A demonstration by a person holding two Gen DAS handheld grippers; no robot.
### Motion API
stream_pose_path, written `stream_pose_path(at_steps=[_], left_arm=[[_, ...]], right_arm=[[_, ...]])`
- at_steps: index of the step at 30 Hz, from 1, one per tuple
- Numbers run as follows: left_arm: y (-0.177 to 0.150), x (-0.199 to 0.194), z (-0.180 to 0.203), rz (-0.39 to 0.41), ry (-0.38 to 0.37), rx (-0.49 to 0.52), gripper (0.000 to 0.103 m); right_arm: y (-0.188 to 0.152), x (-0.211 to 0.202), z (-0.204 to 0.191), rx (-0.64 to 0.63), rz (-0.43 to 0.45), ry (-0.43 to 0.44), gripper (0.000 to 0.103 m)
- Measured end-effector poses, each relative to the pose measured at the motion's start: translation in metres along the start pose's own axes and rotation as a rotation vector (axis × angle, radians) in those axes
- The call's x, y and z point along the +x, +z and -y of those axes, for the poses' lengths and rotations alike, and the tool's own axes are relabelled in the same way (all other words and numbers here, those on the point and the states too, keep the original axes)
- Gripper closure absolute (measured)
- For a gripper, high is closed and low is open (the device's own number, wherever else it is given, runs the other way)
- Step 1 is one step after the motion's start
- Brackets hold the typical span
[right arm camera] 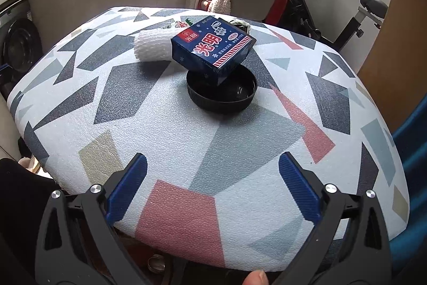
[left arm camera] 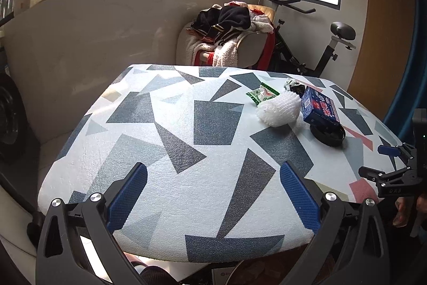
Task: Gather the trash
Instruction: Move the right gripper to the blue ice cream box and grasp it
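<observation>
We had the trash bunched up at the far right of the patterned tabletop [right arm camera: 240,167]. A dark blue carton [right arm camera: 213,47] with red-and-white lettering sat tilted, one corner down inside an upturned black lid [right arm camera: 234,98]. A white foam net sleeve [right arm camera: 152,47] lay touching its left side, with a green wrapper [left arm camera: 261,94] just behind.

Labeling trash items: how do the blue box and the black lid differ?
The blue box is a printed carton with sharp corners; the black lid is plain, round and ribbed. The blue box sits tilted, one corner down inside the black lid, which lies flat, open side up. The blue box stands taller. Both are on the patterned table, ungrasped.
</observation>
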State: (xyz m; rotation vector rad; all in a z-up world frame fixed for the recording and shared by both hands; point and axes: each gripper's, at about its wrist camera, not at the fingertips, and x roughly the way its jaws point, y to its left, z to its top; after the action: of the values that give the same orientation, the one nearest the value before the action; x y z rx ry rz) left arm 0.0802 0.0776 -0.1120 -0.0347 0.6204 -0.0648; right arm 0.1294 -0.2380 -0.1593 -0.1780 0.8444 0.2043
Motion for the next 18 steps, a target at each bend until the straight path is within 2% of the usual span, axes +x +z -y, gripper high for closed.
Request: stream_pose_path(at_steps=[5, 13, 18], left_arm=[[0.001, 0.015, -0.010, -0.013, -0.002, -0.046, 0.006], [0.002, 0.038, -0.005, -0.057, -0.013, -0.045, 0.006], [0.007, 0.044, -0.006, -0.055, -0.012, -0.060, 0.006]], right_arm=[[0.023, 0.015, 0.010, 0.063, 0.035, 0.007, 0.006], [0.086, 0.048, 0.019, 0.241, 0.070, 0.105, 0.006], [0.116, 0.077, 0.023, 0.383, 0.032, 0.013, 0.006]])
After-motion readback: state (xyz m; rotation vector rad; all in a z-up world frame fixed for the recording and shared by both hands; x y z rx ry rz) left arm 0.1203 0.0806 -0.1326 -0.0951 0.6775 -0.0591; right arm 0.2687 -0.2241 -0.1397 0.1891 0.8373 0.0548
